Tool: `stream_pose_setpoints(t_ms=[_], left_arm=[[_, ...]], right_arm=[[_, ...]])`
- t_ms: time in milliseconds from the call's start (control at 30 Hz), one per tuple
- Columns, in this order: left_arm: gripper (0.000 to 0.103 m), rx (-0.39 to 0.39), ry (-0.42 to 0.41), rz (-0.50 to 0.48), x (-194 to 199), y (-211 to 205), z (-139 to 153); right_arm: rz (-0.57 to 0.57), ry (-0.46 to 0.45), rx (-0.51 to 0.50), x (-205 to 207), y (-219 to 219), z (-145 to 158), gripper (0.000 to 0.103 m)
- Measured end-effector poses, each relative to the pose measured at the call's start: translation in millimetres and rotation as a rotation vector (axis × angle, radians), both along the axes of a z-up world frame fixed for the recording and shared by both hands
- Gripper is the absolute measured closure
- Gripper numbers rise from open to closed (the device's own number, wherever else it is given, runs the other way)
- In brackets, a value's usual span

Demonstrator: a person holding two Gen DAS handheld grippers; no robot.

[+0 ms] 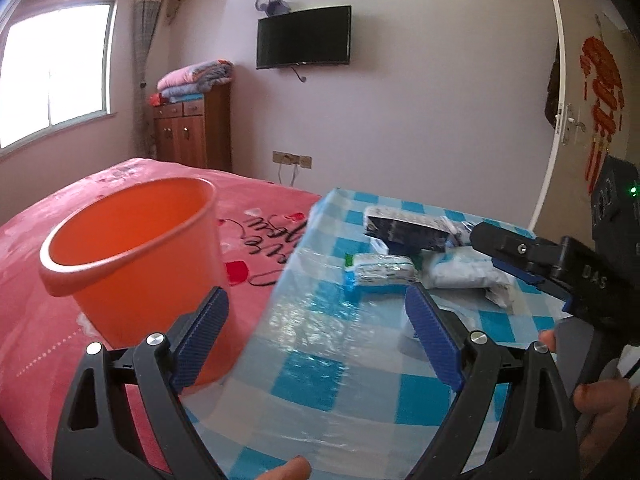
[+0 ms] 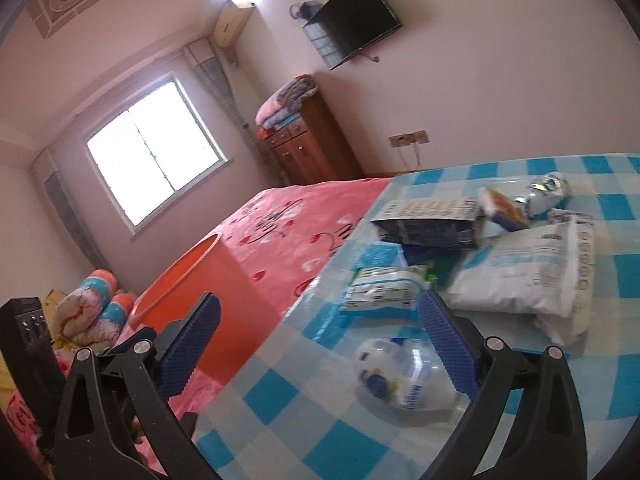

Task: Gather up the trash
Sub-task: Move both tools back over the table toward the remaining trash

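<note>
table (image 2: 280, 396): blue-white checked plastic cover | on it: clustered wrappers (image 2: 524, 280), dark box (image 2: 432, 224), crushed bottle (image 2: 404, 376) | beside: pink bed (image 1: 40, 300)

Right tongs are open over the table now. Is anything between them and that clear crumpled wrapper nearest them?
Nothing visible. The clear crumpled wrapper lies alone on the checked tablecloth, just ahead of the open right tongs. The other packets, including the white bag, sit farther back.

Pale walls, bright window (image 1: 56, 68), wall TV (image 1: 304, 36), wooden cabinet (image 1: 194, 130), pink bed (image 2: 288, 236).
</note>
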State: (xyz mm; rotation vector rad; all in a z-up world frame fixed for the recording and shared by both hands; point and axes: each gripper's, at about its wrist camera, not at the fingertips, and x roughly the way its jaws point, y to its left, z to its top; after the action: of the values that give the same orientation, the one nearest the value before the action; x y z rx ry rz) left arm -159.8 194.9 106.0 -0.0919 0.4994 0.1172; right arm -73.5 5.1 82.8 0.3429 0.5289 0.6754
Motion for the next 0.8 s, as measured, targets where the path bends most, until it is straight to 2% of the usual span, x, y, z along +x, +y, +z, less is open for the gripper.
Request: stream_pose_setpoints(t_ms=[567, 800], left_arm=[[0.013, 0.015, 0.114, -0.053, 22.8, -40.2, -20.1], [0.013, 0.038, 0.163, -0.104, 35.1, -62.1, -29.2]], right_arm=[[-0.132, 0.107, 0.030, 29.2, -70.9, -28.3, 0.005], [-0.237, 0.055, -0.074, 32.9, -90.9, -27.4, 0.005]])
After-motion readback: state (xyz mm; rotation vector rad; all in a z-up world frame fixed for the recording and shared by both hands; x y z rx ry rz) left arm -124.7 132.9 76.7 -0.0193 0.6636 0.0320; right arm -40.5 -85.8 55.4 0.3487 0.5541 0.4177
